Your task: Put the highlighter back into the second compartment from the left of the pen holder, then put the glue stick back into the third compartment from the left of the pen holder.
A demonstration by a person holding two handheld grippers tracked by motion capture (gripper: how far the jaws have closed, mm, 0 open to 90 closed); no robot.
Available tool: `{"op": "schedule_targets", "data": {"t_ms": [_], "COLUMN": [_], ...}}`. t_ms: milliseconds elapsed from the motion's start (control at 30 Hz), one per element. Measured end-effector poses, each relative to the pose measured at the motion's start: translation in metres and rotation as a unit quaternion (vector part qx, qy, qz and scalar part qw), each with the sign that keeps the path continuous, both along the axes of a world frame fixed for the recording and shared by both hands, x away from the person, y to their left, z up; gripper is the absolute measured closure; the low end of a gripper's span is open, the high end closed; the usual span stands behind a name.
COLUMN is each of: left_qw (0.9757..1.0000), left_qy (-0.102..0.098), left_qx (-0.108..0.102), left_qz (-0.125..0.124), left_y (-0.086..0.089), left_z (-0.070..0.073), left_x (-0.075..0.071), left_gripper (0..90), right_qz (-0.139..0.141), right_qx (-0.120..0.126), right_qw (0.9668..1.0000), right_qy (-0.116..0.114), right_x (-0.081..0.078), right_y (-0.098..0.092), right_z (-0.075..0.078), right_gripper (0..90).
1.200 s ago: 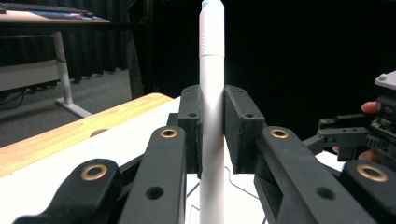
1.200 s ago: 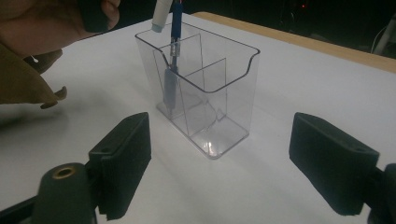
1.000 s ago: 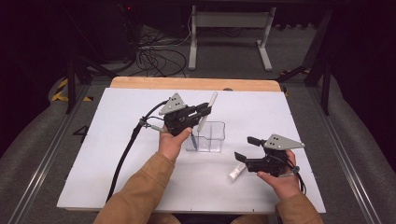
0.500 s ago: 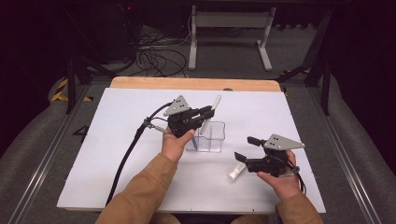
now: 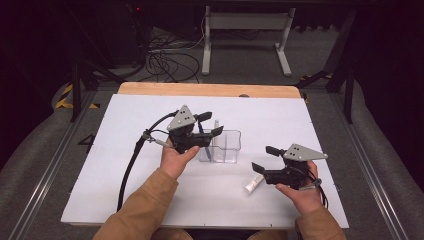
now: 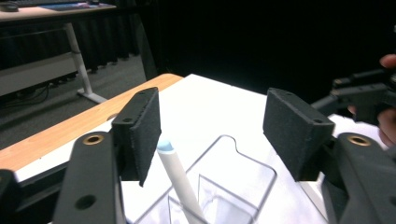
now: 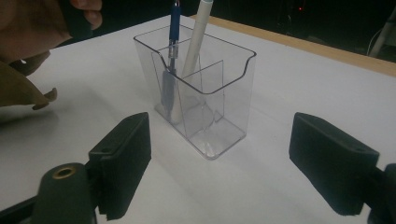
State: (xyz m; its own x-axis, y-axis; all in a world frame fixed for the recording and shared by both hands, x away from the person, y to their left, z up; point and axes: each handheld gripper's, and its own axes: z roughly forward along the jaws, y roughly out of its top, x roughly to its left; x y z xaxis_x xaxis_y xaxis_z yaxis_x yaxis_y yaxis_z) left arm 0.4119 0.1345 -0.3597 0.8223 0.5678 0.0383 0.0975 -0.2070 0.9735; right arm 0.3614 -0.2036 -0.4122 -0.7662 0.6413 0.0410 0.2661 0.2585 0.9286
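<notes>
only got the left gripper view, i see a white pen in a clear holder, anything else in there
Observer: Yes, a blue pen stands right beside the white pen in the holder.
Operator: is the right gripper carrying anything
Observer: No, the right gripper is open and empty, held low over the table.
Operator: anything left to pick up
Observer: A white tube lies on the table just beside the right gripper.

White tube [image 5: 253, 184] lying on table [image 5: 125, 165]; cables [image 5: 167, 62] behind.
</notes>
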Motion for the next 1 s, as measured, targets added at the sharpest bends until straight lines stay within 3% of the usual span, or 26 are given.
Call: {"op": "schedule_targets", "data": {"t_ms": [300,1000], "left_qw": [1.0,0.9993], "left_qy": [0.006,0.022], "left_qx": [0.002,0.023], "left_qz": [0.006,0.021], "left_y": [0.024,0.053], "left_z": [0.005,0.003], "left_x": [-0.014,-0.03], "left_gripper": [30.9,24.2], "right_qz": [-0.002,0.001], "right_qx": [0.003,0.007], "right_qw": [1.0,1.0], "right_qy": [-0.001,-0.005], "right_x": [0.0,0.0], "right_y": [-0.001,-0.002], "right_z": [0.001,0.003], "right_gripper": [21.3,21.2]}}
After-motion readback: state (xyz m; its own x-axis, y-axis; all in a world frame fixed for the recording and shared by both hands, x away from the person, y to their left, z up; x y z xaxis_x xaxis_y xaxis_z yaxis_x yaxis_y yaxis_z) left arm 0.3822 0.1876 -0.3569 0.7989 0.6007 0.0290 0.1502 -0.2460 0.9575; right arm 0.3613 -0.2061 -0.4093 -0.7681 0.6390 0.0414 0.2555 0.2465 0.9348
